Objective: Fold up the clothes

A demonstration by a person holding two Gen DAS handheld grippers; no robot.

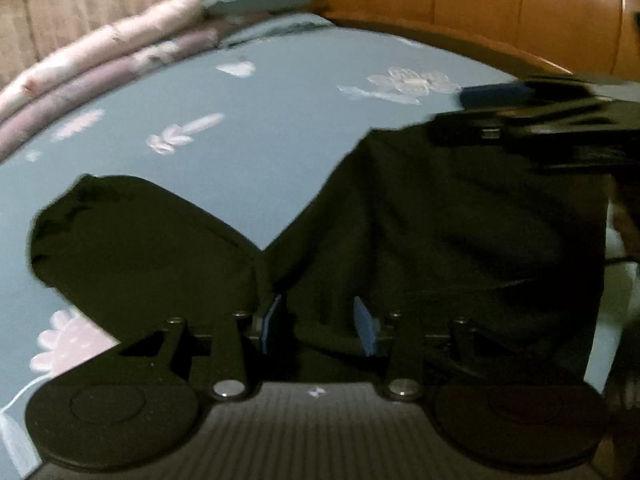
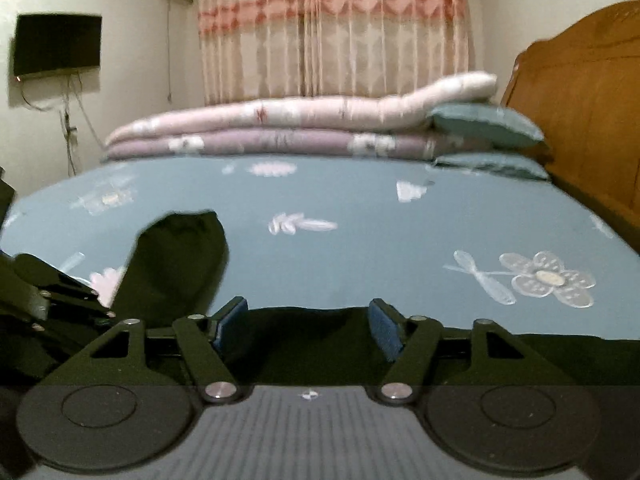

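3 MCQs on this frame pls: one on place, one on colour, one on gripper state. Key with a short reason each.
1. Where does the dark garment lie?
A. On the blue floral bedsheet
B. On the wooden headboard
C. On the folded quilts

2. What colour are the pillows beside the wooden headboard?
A. Red
B. Teal
C. Yellow

3. How do the right gripper jaws stand?
A. Shut on a pillow
B. Shut flat together
C. Open, over the garment's edge

Key: 1 A, the cloth spreads across the sheet. 2 B, both stacked pillows are teal. 3 C, a wide gap shows between the blue pads, with sheet visible through it.
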